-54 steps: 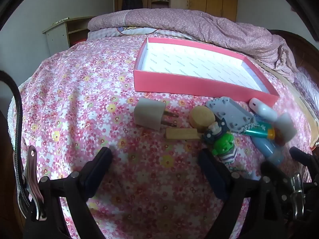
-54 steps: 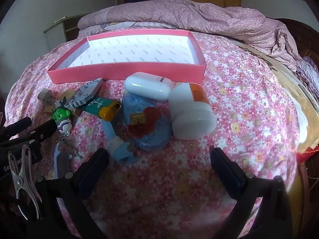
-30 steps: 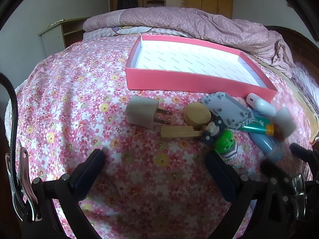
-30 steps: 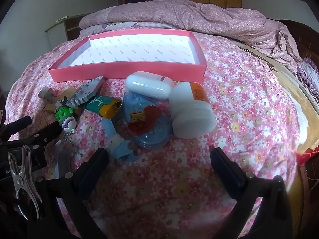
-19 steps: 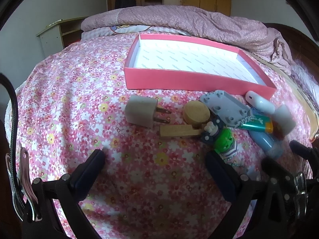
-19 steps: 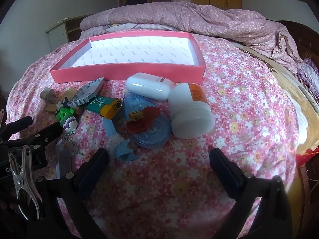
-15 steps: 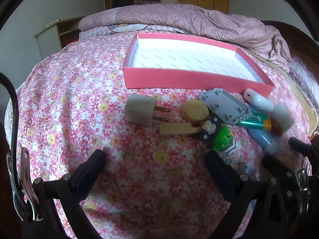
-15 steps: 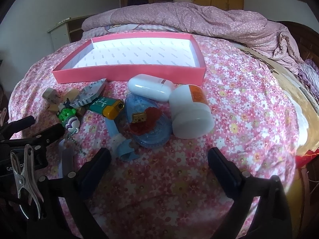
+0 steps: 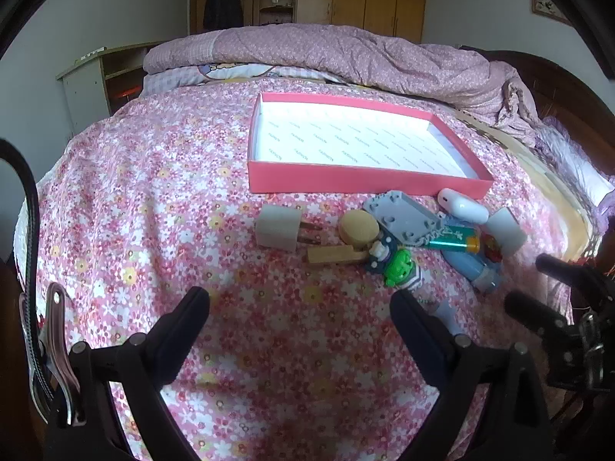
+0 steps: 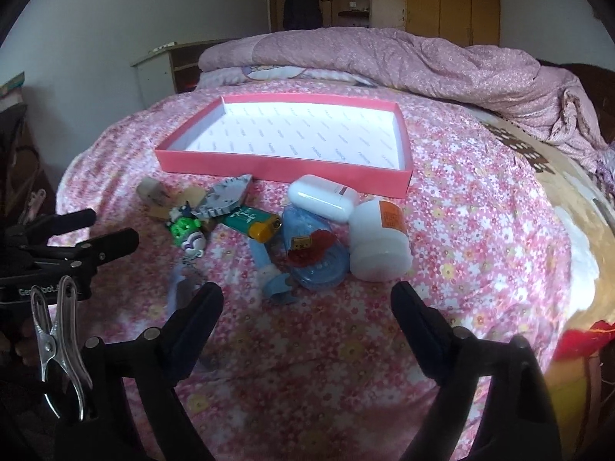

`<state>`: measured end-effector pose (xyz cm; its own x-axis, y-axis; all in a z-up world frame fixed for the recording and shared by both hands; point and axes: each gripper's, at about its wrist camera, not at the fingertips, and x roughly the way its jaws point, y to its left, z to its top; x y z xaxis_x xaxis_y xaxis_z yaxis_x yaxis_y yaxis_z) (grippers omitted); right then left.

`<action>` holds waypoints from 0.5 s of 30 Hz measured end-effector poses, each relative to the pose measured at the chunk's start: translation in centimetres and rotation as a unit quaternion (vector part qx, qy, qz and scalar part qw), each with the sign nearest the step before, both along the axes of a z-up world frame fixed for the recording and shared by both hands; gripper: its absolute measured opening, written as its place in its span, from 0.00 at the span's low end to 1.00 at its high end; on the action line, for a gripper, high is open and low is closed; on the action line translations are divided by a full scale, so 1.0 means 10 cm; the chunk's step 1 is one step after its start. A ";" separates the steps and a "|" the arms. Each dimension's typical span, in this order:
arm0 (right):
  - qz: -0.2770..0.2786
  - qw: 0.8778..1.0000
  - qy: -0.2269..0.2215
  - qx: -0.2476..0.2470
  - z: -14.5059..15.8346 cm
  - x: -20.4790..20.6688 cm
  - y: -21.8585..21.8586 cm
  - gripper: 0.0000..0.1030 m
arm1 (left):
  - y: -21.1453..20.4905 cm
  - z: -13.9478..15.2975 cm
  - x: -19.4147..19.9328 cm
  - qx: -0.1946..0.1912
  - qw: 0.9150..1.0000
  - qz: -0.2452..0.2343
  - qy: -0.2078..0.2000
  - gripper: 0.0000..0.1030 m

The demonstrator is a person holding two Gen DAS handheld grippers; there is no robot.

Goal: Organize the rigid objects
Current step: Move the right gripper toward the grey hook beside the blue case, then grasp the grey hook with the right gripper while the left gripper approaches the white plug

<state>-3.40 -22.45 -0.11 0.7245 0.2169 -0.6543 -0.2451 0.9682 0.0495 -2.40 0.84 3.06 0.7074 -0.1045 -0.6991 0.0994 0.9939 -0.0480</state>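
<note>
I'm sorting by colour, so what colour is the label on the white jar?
Orange, on the white jar; it shows best in the right wrist view.

Pink tray [image 9: 369, 182] (empty) behind clutter.

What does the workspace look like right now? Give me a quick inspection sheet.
Surface: floral bedspread.
Job's things: pink tray empty; plug adapter, wooden pieces, grey part, green figure, battery, white case, white jar, blue plastic case lie in front of it.
Clutter: nothing seen.
Grippers: left gripper and right gripper closing slightly, nothing between jaws.
Cables: black cable at left.
Surroundings: rumpled quilt, wardrobe.
</note>
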 end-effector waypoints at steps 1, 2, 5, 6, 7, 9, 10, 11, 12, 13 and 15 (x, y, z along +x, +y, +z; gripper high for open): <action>0.001 1.000 0.004 0.005 0.00 -0.01 -0.02 0.88 | 0.00 0.00 0.00 -0.002 1.000 0.000 0.003 0.95; 0.002 1.000 0.009 0.012 -0.01 -0.02 -0.04 0.88 | 0.01 0.00 -0.01 -0.003 1.000 -0.001 0.005 0.95; 0.003 0.999 0.020 0.025 -0.03 -0.07 -0.07 0.87 | 0.02 -0.01 -0.03 -0.010 1.000 -0.006 0.011 0.95; 0.004 0.999 0.023 0.026 -0.04 -0.08 -0.09 0.87 | 0.02 -0.01 -0.05 -0.010 1.000 -0.008 0.011 0.95; 0.003 0.999 0.027 0.028 -0.05 -0.08 -0.09 0.87 | 0.01 -0.02 -0.06 -0.009 1.000 -0.010 0.011 0.95; 0.009 0.999 0.035 0.037 -0.06 -0.10 -0.08 0.86 | 0.03 -0.02 -0.08 -0.006 1.000 -0.012 0.011 0.95; 0.014 0.998 0.038 0.042 -0.07 -0.12 -0.07 0.83 | 0.03 -0.03 -0.09 -0.004 1.000 -0.011 0.011 0.95; 0.023 0.998 0.043 0.046 -0.08 -0.14 -0.04 0.80 | 0.04 -0.03 -0.09 -0.004 1.000 -0.009 0.013 0.95; 0.033 0.997 0.046 0.048 -0.07 -0.15 -0.01 0.79 | 0.05 -0.04 -0.09 -0.004 1.000 -0.007 0.014 0.95; 0.046 0.997 0.047 0.048 -0.07 -0.17 0.04 0.78 | 0.08 -0.04 -0.10 -0.005 1.000 -0.004 0.015 0.95; 0.073 0.996 0.042 0.039 -0.06 -0.21 0.16 0.76 | 0.13 -0.03 -0.12 -0.005 1.000 0.002 0.016 0.95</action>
